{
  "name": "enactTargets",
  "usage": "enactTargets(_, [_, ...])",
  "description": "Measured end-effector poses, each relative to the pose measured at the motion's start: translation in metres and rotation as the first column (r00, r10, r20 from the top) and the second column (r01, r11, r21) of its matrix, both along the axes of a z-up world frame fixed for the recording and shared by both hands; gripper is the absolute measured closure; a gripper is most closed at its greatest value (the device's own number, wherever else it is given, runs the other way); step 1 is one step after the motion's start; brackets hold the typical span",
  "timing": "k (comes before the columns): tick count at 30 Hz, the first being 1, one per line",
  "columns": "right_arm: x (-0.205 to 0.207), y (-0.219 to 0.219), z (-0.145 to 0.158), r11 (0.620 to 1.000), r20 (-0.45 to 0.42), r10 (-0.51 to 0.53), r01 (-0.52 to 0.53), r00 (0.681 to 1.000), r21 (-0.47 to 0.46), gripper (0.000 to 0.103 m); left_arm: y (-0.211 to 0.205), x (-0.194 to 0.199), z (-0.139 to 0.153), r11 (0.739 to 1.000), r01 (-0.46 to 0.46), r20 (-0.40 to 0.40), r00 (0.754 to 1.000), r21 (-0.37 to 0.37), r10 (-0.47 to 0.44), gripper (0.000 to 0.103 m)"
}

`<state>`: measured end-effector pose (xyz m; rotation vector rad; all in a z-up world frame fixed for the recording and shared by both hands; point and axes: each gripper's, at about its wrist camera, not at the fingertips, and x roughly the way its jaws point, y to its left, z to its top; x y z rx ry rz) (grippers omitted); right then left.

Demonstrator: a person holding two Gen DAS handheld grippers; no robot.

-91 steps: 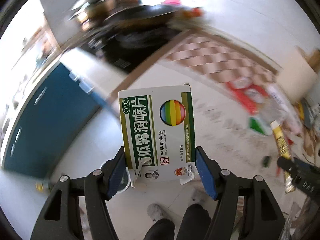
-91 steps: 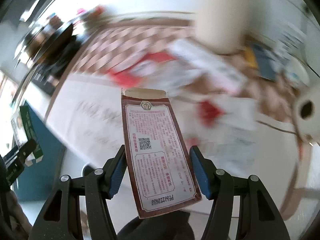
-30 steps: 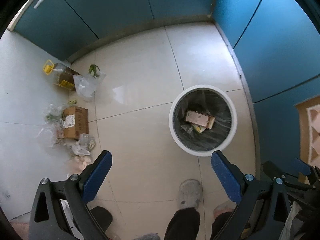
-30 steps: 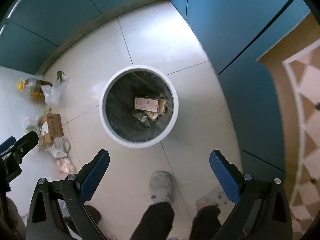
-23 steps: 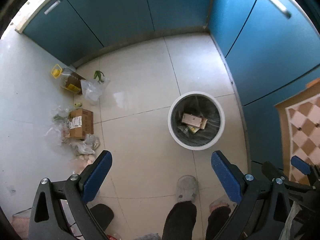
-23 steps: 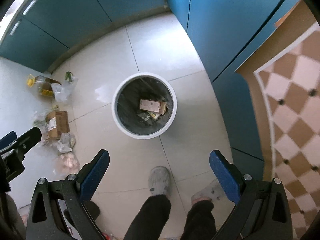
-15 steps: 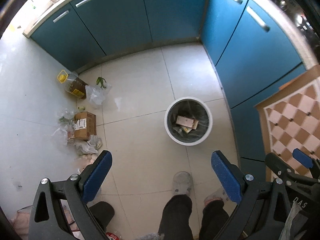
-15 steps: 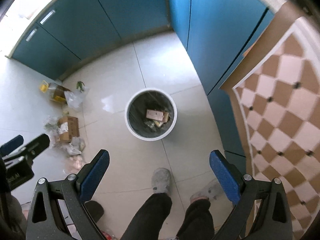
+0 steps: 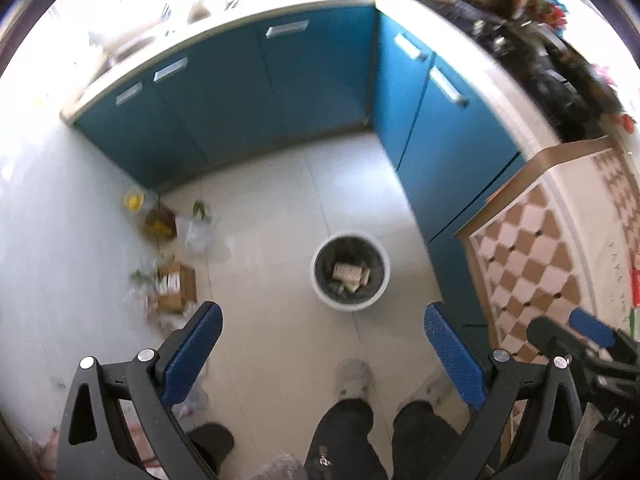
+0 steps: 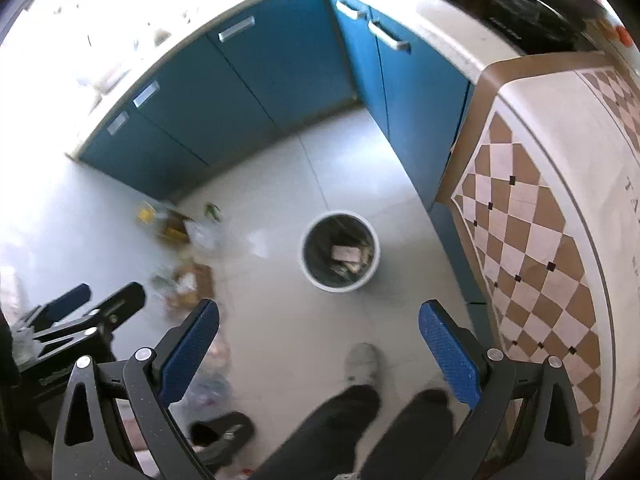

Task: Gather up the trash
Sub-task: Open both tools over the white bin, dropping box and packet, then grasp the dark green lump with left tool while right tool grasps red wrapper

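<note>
Left wrist: trash bin (image 9: 350, 271) holds boxes (image 9: 351, 273) (dark liner).

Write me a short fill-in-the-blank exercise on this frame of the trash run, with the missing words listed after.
1. Both the left hand-held gripper and the right hand-held gripper have jaws that are ____.
2. The round white trash bin stands on the ____.
3. The cabinet doors behind the bin are coloured ____.
4. The small cardboard box lies ____ the bin.

Missing words: open; floor; blue; outside
</note>
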<state>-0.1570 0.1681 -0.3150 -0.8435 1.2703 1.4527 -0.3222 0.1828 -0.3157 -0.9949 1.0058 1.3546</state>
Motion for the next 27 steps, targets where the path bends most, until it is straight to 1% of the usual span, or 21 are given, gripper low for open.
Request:
enactTargets(2, [0.018,-0.003,0.013,0.999,-0.033,-0.035,0.036,0.999,0.011,0.002,0.005,0.026,0.023,0.998,0.04,0.004,0.999,0.038,-0.04,0.0])
enactTargets(4, [0.053,-0.011,0.035,0.994,-0.052,-0.098,0.101,0.994,0.04,0.002,0.009,0.059,0.038,0.994,0.09,0.009,0.996,0.066,-0.091,0.0])
enactTargets(6, [0.09,-0.021,0.051,0.983,-0.058,-0.169,0.172,0.984,0.063,0.002,0.01,0.105,0.053,0.984,0.163,0.018,0.986,0.078,-0.164,0.0])
enactTargets(7, [0.111,-0.028,0.058,0.975,-0.06,-0.207,0.211,0.976,0.07,0.002,0.01,0.129,0.058,0.976,0.204,0.024,0.978,0.079,-0.206,0.0])
enactTargets(8, [0.142,-0.04,0.068,0.959,-0.054,-0.269,0.273,0.962,0.076,0.002,0.008,0.156,0.062,0.965,0.252,0.027,0.967,0.076,-0.255,0.0])
enactTargets(10, [0.189,-0.06,0.077,0.929,-0.046,-0.358,0.36,0.933,0.082,0.002,-0.002,0.222,0.066,0.931,0.358,0.037,0.932,0.069,-0.361,0.0])
enactTargets(11, [0.217,-0.074,0.082,0.907,-0.04,-0.411,0.413,0.911,0.083,0.002,-0.008,0.251,0.065,0.914,0.402,0.045,0.913,0.058,-0.405,0.0])
enactTargets(12, [0.253,-0.096,0.087,0.872,-0.03,-0.482,0.483,0.876,0.08,0.002,-0.014,0.277,0.065,0.892,0.449,0.058,0.891,0.045,-0.451,0.0])
enactTargets(13, [0.274,-0.111,0.089,0.849,-0.022,-0.523,0.523,0.852,0.076,0.002,-0.024,0.306,0.061,0.866,0.498,0.081,0.863,0.032,-0.499,0.0])
enactTargets(14, [0.308,-0.137,0.091,0.805,-0.006,-0.591,0.59,0.807,0.068,0.002,-0.034,0.34,0.057,0.834,0.551,0.106,0.829,0.011,-0.549,0.001])
enactTargets(15, [0.332,-0.157,0.09,0.772,0.005,-0.634,0.632,0.773,0.061,0.002,-0.045,0.369,0.052,0.801,0.599,0.13,0.795,-0.009,-0.593,0.001])
enactTargets(16, [0.36,-0.183,0.089,0.725,0.02,-0.689,0.687,0.725,0.049,0.002,-0.058,0.396,0.044,0.762,0.647,0.161,0.755,-0.031,-0.635,0.001])
enactTargets(18, [0.407,-0.227,0.079,0.636,0.056,-0.771,0.771,0.634,0.02,0.002,-0.082,0.445,0.028,0.685,0.724,0.191,0.685,-0.078,-0.703,0.003])
enactTargets(19, [0.425,-0.242,0.074,0.604,0.067,-0.795,0.797,0.603,0.007,0.002,-0.096,0.468,0.017,0.641,0.76,0.212,0.646,-0.101,-0.733,0.008])
enactTargets(20, [0.447,-0.268,0.066,0.549,0.082,-0.832,0.836,0.548,-0.015,0.002,-0.108,0.484,0.007,0.611,0.782,0.216,0.622,-0.123,-0.752,0.02])
enactTargets(21, [0.46,-0.282,0.06,0.513,0.089,-0.853,0.858,0.514,-0.03,0.002,-0.119,0.499,-0.003,0.578,0.802,0.224,0.597,-0.149,-0.77,0.025])
enactTargets(22, [0.475,-0.302,0.053,0.472,0.095,-0.875,0.88,0.474,-0.049,0.002,-0.129,0.514,-0.014,0.545,0.82,0.237,0.573,-0.175,-0.785,0.033])
enactTargets(23, [0.486,-0.317,0.045,0.44,0.098,-0.89,0.896,0.444,-0.064,0.002,-0.139,0.526,-0.021,0.525,0.829,0.239,0.559,-0.194,-0.794,0.038])
enactTargets(24, [0.495,-0.329,0.037,0.415,0.097,-0.902,0.907,0.421,-0.076,0.002,-0.147,0.533,-0.028,0.507,0.836,0.241,0.547,-0.21,-0.802,0.039])
enactTargets(26, [0.509,-0.347,0.027,0.379,0.096,-0.917,0.92,0.388,-0.096,0.002,-0.158,0.551,-0.041,0.48,0.846,0.246,0.528,-0.231,-0.813,0.047])
enactTargets(27, [0.514,-0.355,0.023,0.365,0.094,-0.922,0.925,0.374,-0.105,0.002,-0.162,0.557,-0.045,0.475,0.847,0.244,0.526,-0.239,-0.815,0.051])
